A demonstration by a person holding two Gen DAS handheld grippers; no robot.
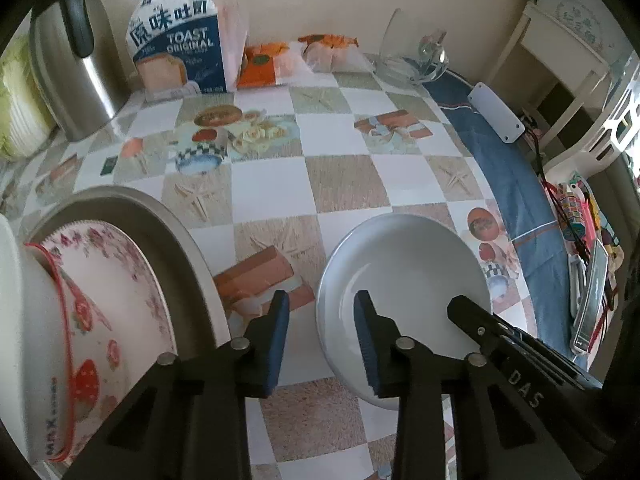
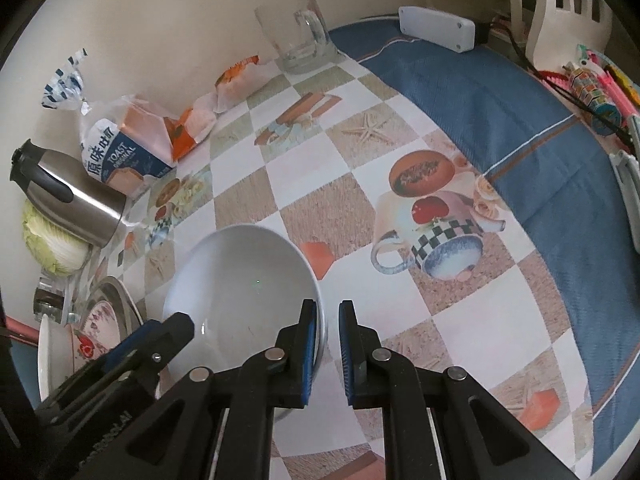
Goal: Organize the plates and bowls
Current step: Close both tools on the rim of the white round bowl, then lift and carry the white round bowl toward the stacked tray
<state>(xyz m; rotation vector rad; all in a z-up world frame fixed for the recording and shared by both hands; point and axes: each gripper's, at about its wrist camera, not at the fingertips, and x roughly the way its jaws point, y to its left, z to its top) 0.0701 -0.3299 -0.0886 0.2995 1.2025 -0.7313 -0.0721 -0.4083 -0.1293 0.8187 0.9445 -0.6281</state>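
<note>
A plain white bowl (image 1: 404, 272) sits on the checked tablecloth. My left gripper (image 1: 322, 340) straddles its left rim, one finger outside and one inside; a gap shows at the pads, so it is open. My right gripper (image 2: 326, 340) is shut on the opposite rim of the white bowl (image 2: 240, 280), and its black fingertip (image 1: 460, 308) shows inside the bowl in the left wrist view. To the left is a stack: a metal plate (image 1: 172, 236), a floral plate (image 1: 120, 280) and a red-rimmed bowl (image 1: 44, 320). The left gripper's fingertip (image 2: 176, 326) shows at the bowl's left.
Along the back wall stand a toast bag (image 1: 180, 40), a steel kettle (image 1: 76, 72), orange snack packets (image 1: 264, 64) and a glass mug (image 1: 412, 52). A blue cloth (image 1: 512, 168) with a white box (image 1: 496, 112) covers the table's right side. A cabbage (image 2: 52, 248) lies beside the kettle.
</note>
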